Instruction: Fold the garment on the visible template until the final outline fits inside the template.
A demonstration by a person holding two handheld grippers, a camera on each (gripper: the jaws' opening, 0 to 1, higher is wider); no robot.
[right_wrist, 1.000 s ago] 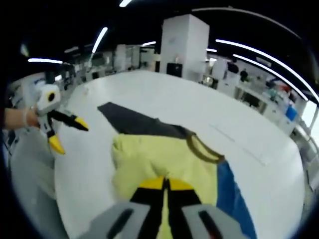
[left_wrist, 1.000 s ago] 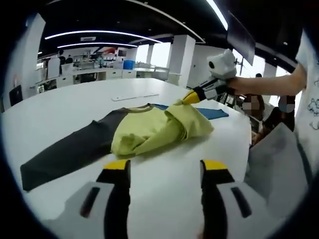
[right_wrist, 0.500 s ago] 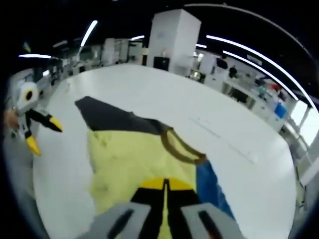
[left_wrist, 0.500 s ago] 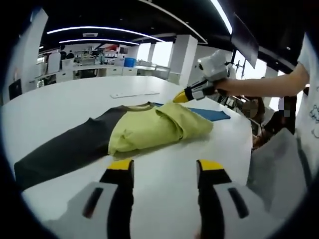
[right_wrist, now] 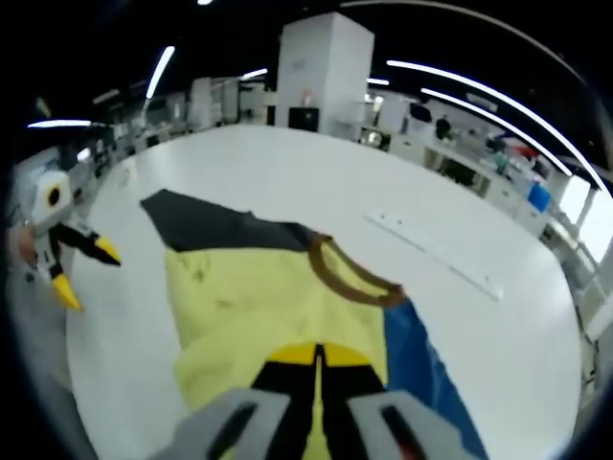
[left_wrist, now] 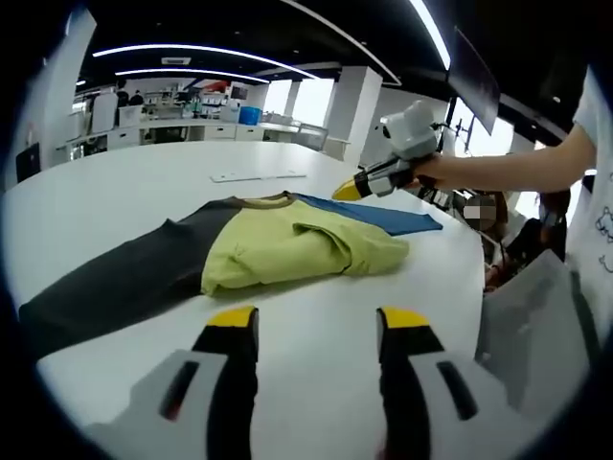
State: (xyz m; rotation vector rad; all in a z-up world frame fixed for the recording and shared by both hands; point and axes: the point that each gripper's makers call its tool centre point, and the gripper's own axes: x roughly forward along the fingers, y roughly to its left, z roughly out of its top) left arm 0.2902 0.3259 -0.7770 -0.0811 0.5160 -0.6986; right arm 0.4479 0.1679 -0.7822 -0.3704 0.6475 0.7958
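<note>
A big round white table [left_wrist: 115, 192] holds everything. A shirt [left_wrist: 287, 251] lies on it, stretched long and flat. Its long way runs from the dark sleeve [left_wrist: 105, 283] at one end to the blue sleeve [left_wrist: 383, 216] at the other end. The yellow body [right_wrist: 259, 307] sits in the middle, with a fold of yellow cloth lying over itself. The brown collar [right_wrist: 345, 278] is on the far edge in the left gripper view. I cannot see any template outline on the table, so it may be hidden under the cloth.

The right gripper [right_wrist: 321, 359] is right at the blue end, over the yellow cloth. Its yellow tips are pressed together. They look like they may be pinching a bit of yellow cloth, but I cannot tell for sure. In the left gripper view the same right gripper [left_wrist: 350, 188] floats just above the blue sleeve, held by a person's arm.

The left gripper [left_wrist: 316, 321] is spread wide and holds nothing. It hangs over bare table, near the long front edge of the shirt. The dark sleeve lies off to its left and sticks out the most.

I think the dark sleeve needs folding in next. The left gripper is the nearer one to it, so it would reach sideways along the shirt's long way to get there.
</note>
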